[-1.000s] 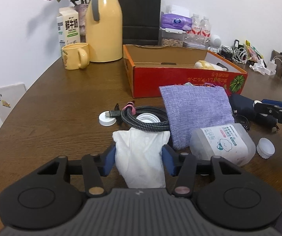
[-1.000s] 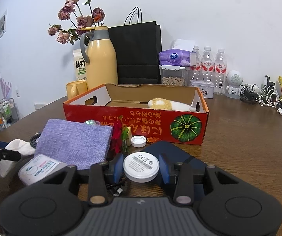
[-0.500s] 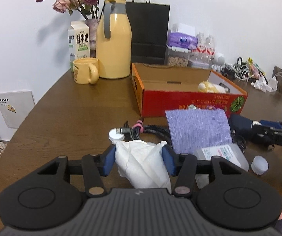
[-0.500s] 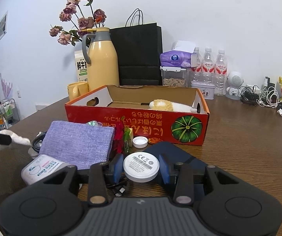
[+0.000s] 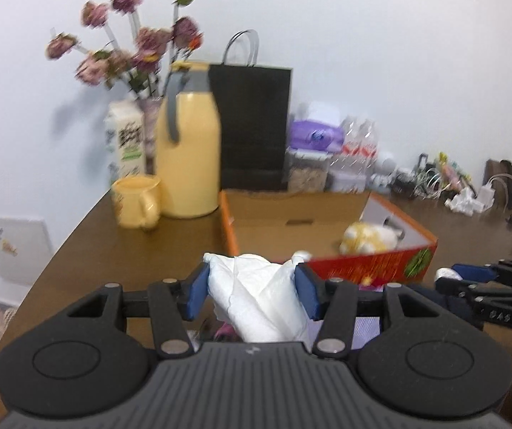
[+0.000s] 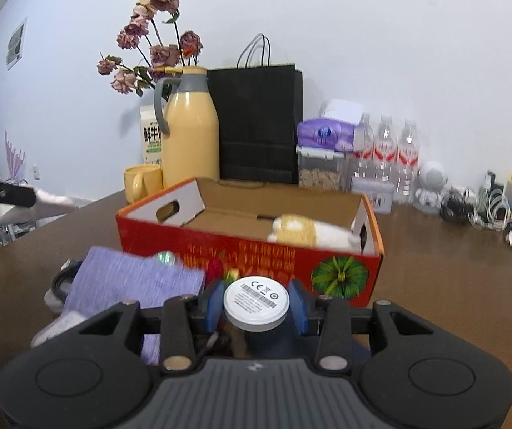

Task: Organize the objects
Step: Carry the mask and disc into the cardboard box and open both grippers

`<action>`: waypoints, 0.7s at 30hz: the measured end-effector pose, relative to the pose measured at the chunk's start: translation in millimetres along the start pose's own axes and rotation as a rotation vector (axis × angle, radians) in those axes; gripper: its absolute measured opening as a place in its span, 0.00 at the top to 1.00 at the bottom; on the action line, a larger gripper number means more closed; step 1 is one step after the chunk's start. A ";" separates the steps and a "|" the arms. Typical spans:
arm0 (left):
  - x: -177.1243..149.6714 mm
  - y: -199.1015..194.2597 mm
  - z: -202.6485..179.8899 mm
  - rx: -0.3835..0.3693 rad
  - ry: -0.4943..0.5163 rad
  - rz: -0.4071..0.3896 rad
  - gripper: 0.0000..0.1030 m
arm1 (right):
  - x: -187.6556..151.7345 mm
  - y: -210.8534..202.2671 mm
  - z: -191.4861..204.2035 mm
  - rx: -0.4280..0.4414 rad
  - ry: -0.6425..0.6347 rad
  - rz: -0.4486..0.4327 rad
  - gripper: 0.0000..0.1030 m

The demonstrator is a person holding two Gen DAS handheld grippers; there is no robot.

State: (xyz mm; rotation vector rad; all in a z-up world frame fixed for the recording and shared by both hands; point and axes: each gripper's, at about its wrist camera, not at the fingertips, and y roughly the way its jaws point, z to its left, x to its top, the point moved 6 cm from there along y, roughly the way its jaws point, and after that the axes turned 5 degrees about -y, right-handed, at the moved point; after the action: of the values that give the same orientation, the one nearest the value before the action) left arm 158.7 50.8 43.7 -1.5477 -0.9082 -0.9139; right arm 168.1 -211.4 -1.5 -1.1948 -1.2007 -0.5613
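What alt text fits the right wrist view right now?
The right gripper clamps a round white disc with a printed label, held in front of an open red cardboard box on a brown table. A yellow-and-white plush toy lies in the box; a purple cloth pouch lies left.

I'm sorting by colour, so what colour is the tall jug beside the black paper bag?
Pale yellow jug with a grey handle and collar; clearest in the right wrist view.
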 end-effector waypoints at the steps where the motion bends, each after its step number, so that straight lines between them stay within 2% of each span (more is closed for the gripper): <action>1: 3.9 4.6 -4.2 -0.009 0.002 -0.006 0.49 | 4.5 2.4 -0.7 -0.001 -0.006 -0.007 0.63; 6: 25.0 41.4 -28.2 -0.060 0.010 -0.006 0.49 | 34.4 23.6 -3.0 0.000 -0.038 -0.050 0.63; 10: 37.5 72.6 -44.1 -0.068 0.015 -0.001 0.49 | 58.2 49.8 -1.8 0.011 -0.054 -0.065 0.63; 15: 53.6 109.5 -57.4 -0.051 0.029 -0.008 0.49 | 82.2 91.0 0.5 0.020 -0.055 -0.055 0.63; 21: 64.7 153.7 -56.9 0.004 0.002 -0.015 0.49 | 93.4 139.7 -1.5 0.004 -0.015 -0.013 0.63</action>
State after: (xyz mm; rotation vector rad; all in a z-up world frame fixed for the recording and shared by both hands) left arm 319.5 -21.1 48.2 -1.5378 -0.9212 -0.9237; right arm 318.9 -143.5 28.3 -1.1908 -1.2231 -0.5607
